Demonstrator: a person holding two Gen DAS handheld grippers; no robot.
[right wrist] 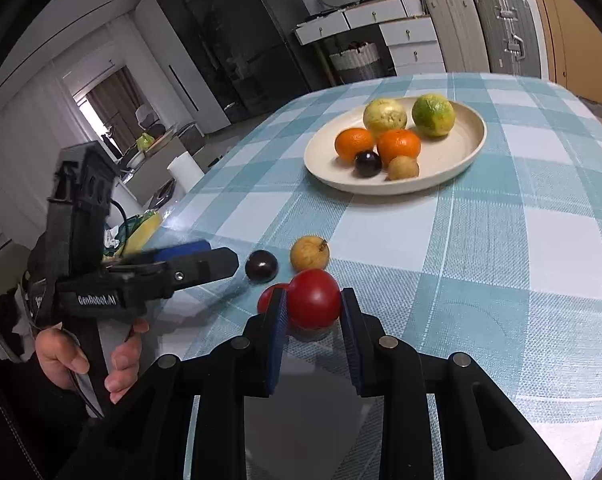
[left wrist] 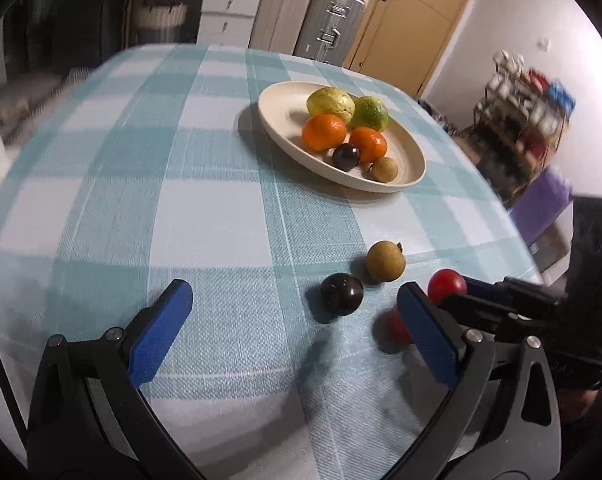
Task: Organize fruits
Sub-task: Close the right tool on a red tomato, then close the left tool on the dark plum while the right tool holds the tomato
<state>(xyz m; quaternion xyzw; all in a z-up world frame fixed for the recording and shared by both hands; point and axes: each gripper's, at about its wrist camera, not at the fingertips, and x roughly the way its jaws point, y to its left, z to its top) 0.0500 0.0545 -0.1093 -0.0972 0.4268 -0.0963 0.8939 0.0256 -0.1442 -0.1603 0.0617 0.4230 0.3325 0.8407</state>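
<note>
The right gripper [right wrist: 313,312] is clamped on a red fruit [right wrist: 314,298] near the tabletop's [right wrist: 501,264] front edge, seemingly just lifted. A second red fruit [right wrist: 269,297] lies beside it. The left gripper [left wrist: 293,320] gapes wide, empty, near the dark plum [left wrist: 342,299]. The plate [right wrist: 453,164] sits toward the far edge.

The only lettering that can be read is "GenRobot.AI", printed in pale letters along the side of the black plastic body of the left gripper [right wrist: 205,258], which shows in the right wrist view held in a person's hand [right wrist: 87,360]. A small pale label on the strap just left of that print is too blurred to make out. Nothing legible shows in the left wrist view.
</note>
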